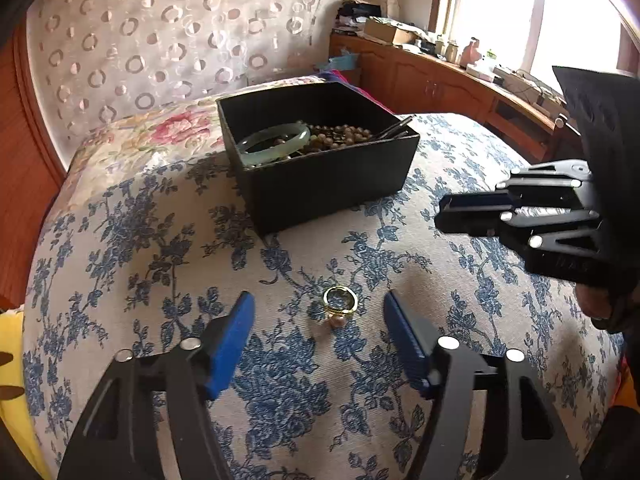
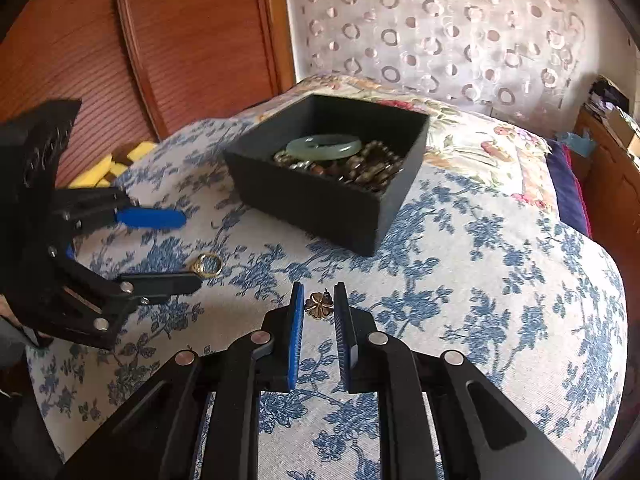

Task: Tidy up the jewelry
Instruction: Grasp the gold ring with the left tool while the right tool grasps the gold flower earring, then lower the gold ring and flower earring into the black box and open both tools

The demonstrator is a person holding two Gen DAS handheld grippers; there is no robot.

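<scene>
A gold ring with a pink pearl lies on the blue-flowered cloth, between the open fingers of my left gripper. It also shows in the right wrist view, by the left gripper. My right gripper has its fingers close around a small bronze flower earring; the pads stand on either side of it. The right gripper shows in the left wrist view. A black box behind holds a jade bangle and brown beads.
The cloth covers a rounded cushion that drops off at its edges. Yellow foam pieces lie at its left edge. A wooden cabinet with clutter stands under the window at the right. A curtain hangs behind.
</scene>
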